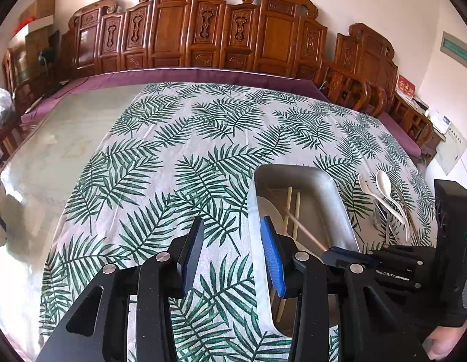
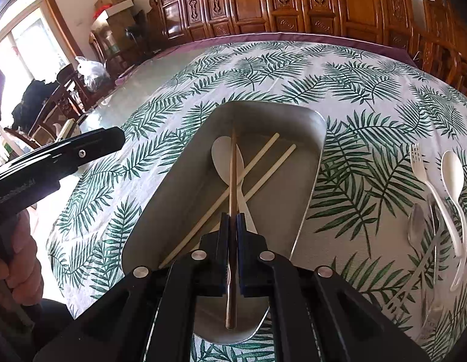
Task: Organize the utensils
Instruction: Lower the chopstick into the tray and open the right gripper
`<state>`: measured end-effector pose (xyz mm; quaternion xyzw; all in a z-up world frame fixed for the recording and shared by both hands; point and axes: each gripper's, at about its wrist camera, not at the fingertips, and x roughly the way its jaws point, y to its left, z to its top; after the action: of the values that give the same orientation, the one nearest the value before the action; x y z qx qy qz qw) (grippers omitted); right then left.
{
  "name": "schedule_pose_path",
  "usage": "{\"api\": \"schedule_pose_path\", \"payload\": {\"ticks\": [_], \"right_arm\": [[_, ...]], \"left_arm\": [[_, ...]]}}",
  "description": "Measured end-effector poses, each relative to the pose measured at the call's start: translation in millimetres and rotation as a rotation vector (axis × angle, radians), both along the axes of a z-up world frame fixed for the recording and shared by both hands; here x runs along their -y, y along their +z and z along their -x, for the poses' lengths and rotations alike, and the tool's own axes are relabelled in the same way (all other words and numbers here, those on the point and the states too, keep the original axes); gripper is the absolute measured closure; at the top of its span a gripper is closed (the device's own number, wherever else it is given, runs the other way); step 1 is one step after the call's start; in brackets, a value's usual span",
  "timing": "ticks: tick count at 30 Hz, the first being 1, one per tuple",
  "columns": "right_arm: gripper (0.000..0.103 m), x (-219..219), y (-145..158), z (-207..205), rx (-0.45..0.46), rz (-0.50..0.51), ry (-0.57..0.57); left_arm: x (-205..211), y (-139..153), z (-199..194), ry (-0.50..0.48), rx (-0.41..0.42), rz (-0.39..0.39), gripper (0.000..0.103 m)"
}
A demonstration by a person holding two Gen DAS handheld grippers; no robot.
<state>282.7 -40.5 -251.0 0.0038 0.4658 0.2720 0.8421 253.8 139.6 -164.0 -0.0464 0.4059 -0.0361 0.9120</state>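
Right gripper (image 2: pixel 232 226): pads pressed together on a dark chopstick (image 2: pixel 232 175), pinched near mid-length; its tip reaches forward over the tray, its butt runs back under the camera.
Left gripper (image 1: pixel 231 250): jaws spread, nothing between the pads; it hangs over the tablecloth at the tray's left rim.
Tray (image 2: pixel 308 181): metal, oblong, on the tablecloth directly below the right gripper.
Tray contents: a white spoon (image 2: pixel 225 157) and two pale chopsticks (image 2: pixel 263 163), lying crossed; the held chopstick hangs above them, and whether it touches them cannot be told.
Tablecloth (image 2: pixel 354 90): leaf print, covering the near part of the table.
Loose utensils: right of the tray, apart from it, a white fork (image 2: pixel 423 172), a second white spoon (image 2: pixel 452 175) and a clear spoon (image 2: pixel 417 226), overlapping in a small heap.
Step in hand: judged to be the delivery of the dark chopstick into the tray.
Next move: calls for lowering until the chopstick lies among the others, then parting the pads; the far tip should clear the spoon bowl so it settles flat.
Remaining: the heap at right is not yet sorted.
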Motion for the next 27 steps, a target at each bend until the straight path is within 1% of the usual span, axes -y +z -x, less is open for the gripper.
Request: {"api": "schedule_pose_path", "payload": {"ticks": [6, 8, 12, 14, 16, 19, 21, 23, 26, 27], "right_arm": [[0.094, -3, 1, 5, 0.006, -0.023, 0.03], [0.094, -2, 4, 8, 0.016, -0.03, 0.038], [0.094, 8, 15, 15, 0.056, -0.029, 0.047], [0.094, 19, 23, 20, 0.085, -0.019, 0.045], [0.094, 32, 29, 23, 0.109, -0.011, 0.035], [0.094, 58, 40, 28, 0.137, -0.003, 0.008], [0.094, 77, 46, 31, 0.154, 0.006, -0.013], [0.094, 98, 51, 33, 0.172, 0.017, -0.037], [0.094, 127, 57, 36, 0.195, 0.041, -0.071], [0.094, 136, 59, 37, 0.204, 0.05, -0.082]], "left_arm": [[2, 0, 0, -0.003, 0.001, 0.0, 0.066], [5, 1, 1, -0.007, 0.005, -0.001, 0.062], [15, 5, 3, -0.024, 0.018, -0.008, 0.057], [22, 7, 5, -0.036, 0.024, -0.009, 0.053], [30, 8, 6, -0.053, 0.03, -0.012, 0.052], [46, 10, 8, -0.081, 0.042, -0.031, 0.037], [58, 12, 8, -0.099, 0.052, -0.034, 0.031], [67, 13, 8, -0.109, 0.063, -0.034, 0.021], [84, 16, 10, -0.133, 0.072, -0.035, 0.015], [89, 16, 10, -0.138, 0.075, -0.035, 0.014]]}}
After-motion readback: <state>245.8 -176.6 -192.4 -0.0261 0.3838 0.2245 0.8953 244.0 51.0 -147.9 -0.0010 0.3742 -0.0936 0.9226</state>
